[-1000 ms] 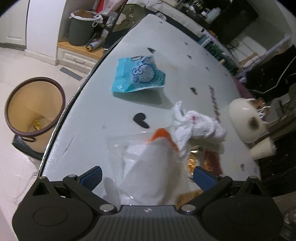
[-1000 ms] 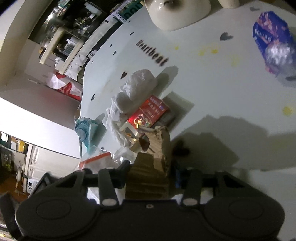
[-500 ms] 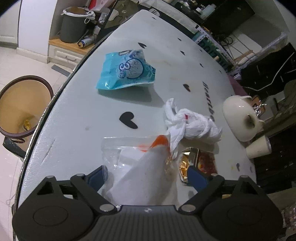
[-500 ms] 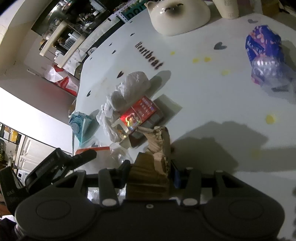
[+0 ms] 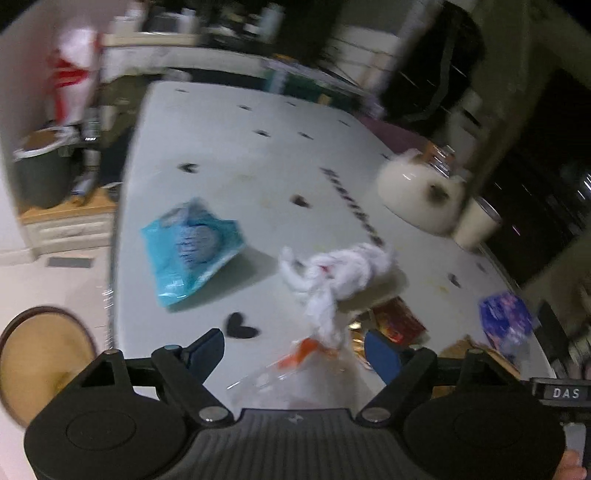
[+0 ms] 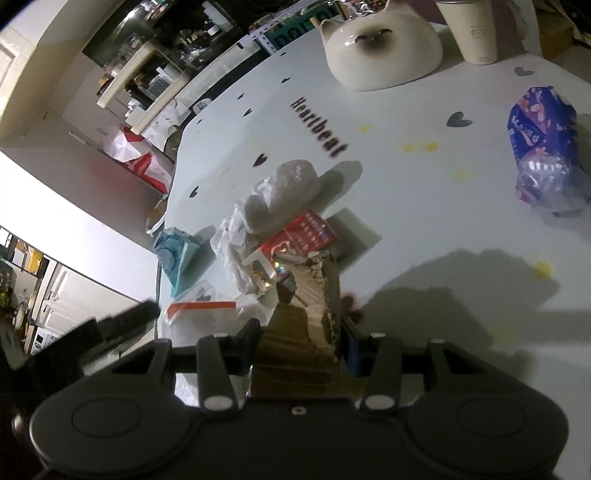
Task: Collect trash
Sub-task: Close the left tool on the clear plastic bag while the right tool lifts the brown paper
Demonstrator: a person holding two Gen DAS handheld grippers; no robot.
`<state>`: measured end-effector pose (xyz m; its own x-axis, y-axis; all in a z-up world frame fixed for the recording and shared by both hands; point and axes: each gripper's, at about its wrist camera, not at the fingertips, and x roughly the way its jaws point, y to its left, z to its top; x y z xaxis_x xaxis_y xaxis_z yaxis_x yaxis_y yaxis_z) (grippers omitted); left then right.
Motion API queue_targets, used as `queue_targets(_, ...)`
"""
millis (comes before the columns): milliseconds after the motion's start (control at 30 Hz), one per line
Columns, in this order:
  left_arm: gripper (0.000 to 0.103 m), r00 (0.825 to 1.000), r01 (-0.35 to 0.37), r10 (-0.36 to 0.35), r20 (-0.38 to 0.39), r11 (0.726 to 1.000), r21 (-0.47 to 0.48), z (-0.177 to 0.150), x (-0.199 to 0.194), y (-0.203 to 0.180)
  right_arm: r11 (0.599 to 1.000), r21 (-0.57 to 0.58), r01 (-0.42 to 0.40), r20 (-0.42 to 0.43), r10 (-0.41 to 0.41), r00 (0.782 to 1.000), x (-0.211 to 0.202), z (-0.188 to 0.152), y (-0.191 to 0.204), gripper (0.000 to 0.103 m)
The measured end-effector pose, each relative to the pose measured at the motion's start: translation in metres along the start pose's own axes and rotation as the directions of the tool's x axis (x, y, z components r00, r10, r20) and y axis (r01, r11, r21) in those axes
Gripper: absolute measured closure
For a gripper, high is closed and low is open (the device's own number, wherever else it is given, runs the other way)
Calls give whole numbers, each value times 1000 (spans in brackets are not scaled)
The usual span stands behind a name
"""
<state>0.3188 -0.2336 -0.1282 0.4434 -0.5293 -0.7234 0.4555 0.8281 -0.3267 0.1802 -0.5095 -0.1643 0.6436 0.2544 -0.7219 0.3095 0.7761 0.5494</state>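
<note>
Right hand-held gripper (image 6: 301, 332) | clamps ragged brown cardboard (image 6: 310, 314) | crumpled white plastic (image 6: 273, 199) beyond

White table (image 6: 424, 206) bears blue pouch (image 5: 192, 247), crumpled tissue (image 5: 332, 273), cat bowl (image 6: 380, 51).

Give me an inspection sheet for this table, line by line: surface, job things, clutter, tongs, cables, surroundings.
Surface: white table, heart prints, yellow spots.
Job things: teal packet, white bag, red box, purple wrapper, clear bag, cardboard.
Clutter: cat pot, cup.
Tongs: left tongs closing around clear bag, pads apart from it; right tongs shut on cardboard.
Cables: nothing seen.
Surroundings: brown bin on the floor beside the table; shelves behind, blurred.
</note>
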Motion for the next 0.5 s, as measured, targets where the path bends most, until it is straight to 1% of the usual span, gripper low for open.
queue_targets(67, 33, 996, 65, -65, -55, 998, -3, 1, 11, -1, 1000, -10, -2, -11, 2, 1000, 1, -2, 2, 56)
queue_targets(133, 42, 990, 95, -95, -101, 995, -7, -3, 18, -6, 1000, -24, 6, -26, -7, 1000, 1, -5, 4, 56)
queue_targets(200, 44, 983, 129, -129, -128, 992, -14, -13, 19, -12, 999, -39, 14, -38, -16, 999, 0, -8, 5, 56)
queue_targets(300, 44, 970, 184, -191, -148, 981, -61, -26, 15, -19, 998, -49, 38, -52, -40, 998, -2, -13, 5, 56)
queue_targets(467, 44, 952, 232, -252, -173, 964, -127, -40, 12, -28, 994, -66, 89, -57, -93, 994, -7, -20, 0, 58)
queue_targets(500, 48, 946, 246, -271, -180, 958, -149, -42, 13, -28, 993, -64, 95, -61, -99, 993, -7, -21, -2, 60)
